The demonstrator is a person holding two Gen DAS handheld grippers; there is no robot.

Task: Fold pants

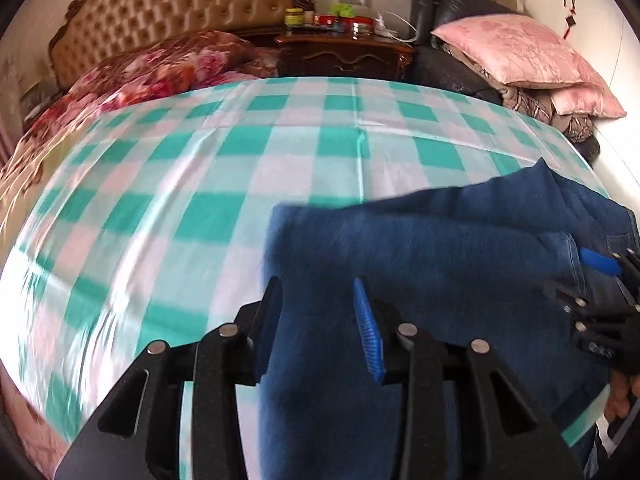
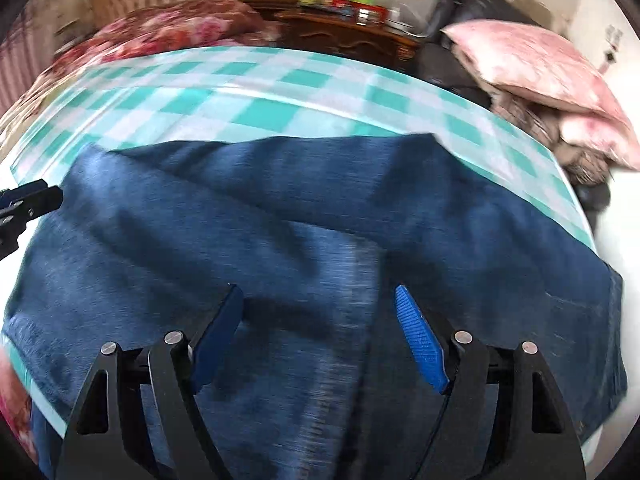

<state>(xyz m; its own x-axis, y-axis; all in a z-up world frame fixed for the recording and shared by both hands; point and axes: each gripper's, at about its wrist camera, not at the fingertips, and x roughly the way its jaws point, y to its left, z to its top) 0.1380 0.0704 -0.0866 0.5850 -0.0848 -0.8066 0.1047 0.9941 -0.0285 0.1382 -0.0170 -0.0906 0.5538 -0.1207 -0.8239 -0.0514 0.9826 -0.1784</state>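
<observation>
Blue pants point(image 2: 320, 216) lying on the checked tabletop point(image 1: 224, 152), toward its near right corner, doubled over at least once (layered edges and a hem showing at the right in the left wrist view). Fold partly done, by the look of it: one more fold and some smoothing probably left, though blur hides the exact layering.

Left hand-held gripper point(image 1: 316, 328) partly open over the left edge of the pants, nothing visibly pinched between its blue pads; whether cloth touches them cannot be told. Right hand-held gripper point(image 2: 320, 340) spread wide above the middle of the pants, holding nothing.

No containers on the tabletop. Jars and tins point(image 1: 332, 20) crowded on a nightstand point(image 1: 344, 52) behind, contents unreadable. Pink pillow point(image 1: 516, 48) stacked at right.
</observation>
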